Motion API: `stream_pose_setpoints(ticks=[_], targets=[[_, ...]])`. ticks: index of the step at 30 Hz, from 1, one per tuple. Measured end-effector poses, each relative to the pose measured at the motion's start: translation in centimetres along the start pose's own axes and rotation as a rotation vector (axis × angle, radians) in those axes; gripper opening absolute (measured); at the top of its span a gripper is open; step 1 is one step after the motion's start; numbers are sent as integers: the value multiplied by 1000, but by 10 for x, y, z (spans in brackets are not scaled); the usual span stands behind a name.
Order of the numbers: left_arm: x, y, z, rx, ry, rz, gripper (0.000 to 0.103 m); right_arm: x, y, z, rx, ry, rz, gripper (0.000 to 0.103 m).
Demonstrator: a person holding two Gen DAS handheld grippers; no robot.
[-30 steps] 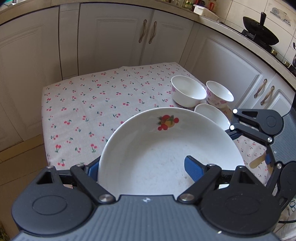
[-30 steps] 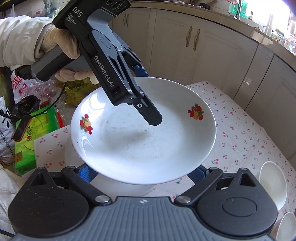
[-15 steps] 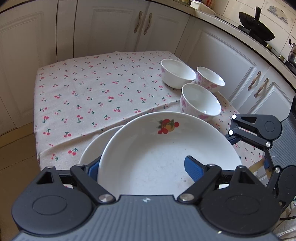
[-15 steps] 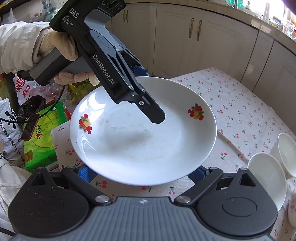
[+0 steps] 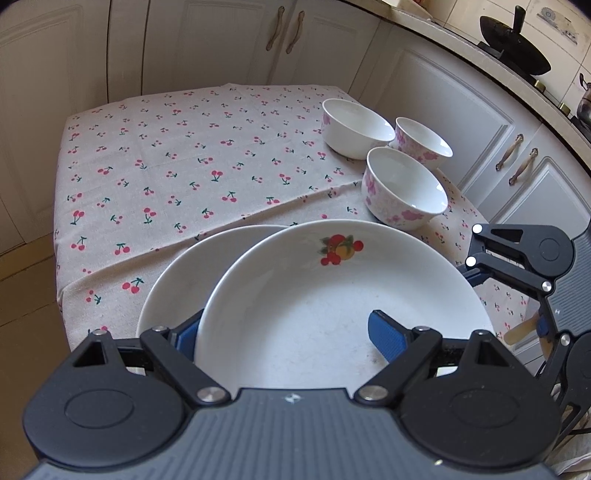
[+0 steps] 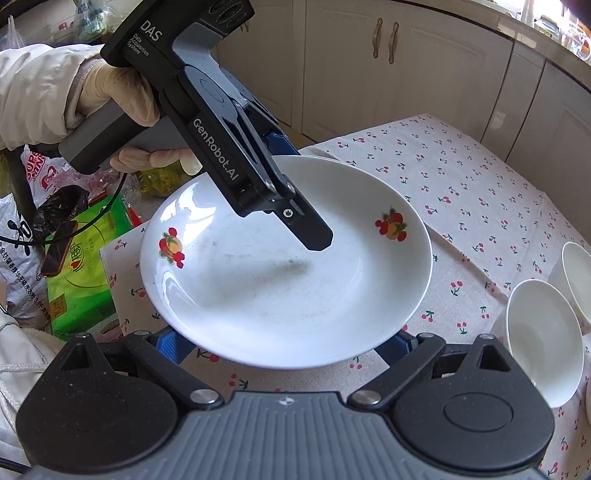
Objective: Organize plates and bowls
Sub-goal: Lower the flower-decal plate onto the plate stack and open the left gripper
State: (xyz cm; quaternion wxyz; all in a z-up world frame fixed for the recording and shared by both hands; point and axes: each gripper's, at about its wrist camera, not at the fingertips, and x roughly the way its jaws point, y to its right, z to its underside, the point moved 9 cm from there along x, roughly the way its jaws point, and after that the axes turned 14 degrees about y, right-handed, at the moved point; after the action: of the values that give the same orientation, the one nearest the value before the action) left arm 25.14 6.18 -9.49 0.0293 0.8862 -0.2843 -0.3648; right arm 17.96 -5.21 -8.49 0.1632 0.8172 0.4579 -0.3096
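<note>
The left gripper [image 6: 314, 236] clamps the fruit-printed plate's [image 6: 258, 280] rim, above a second plate [image 5: 184, 280] on the table's near edge (bowls [image 5: 402, 192] far right). The right gripper [image 6: 288, 343] straddles it, jaws wide; grip unclear.

Cream panelled cabinet doors [image 5: 221, 40] with curved bronze handles [image 5: 272, 28] being seen along kitchen walls. Pale stone countertop [image 5: 458, 48] being occupied by black wok [image 5: 515, 29] on stove. Wall behind stove being covered by white tiles [image 5: 561, 22]. Tan tiled floor [image 5: 26, 314] being lit by daylight. Small table being draped in beige cherry-print tablecloth [image 5: 166, 155]. Green carton [image 6: 85, 266] and plastic bags [image 6: 22, 236] being kept beside table.
</note>
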Motion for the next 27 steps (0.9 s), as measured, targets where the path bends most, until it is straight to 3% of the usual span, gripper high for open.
stream_pose_setpoints(ticks=[27], targets=[[7,-14,1,64,-48,-38,90,-4,3,-3,48,-9,11,100]])
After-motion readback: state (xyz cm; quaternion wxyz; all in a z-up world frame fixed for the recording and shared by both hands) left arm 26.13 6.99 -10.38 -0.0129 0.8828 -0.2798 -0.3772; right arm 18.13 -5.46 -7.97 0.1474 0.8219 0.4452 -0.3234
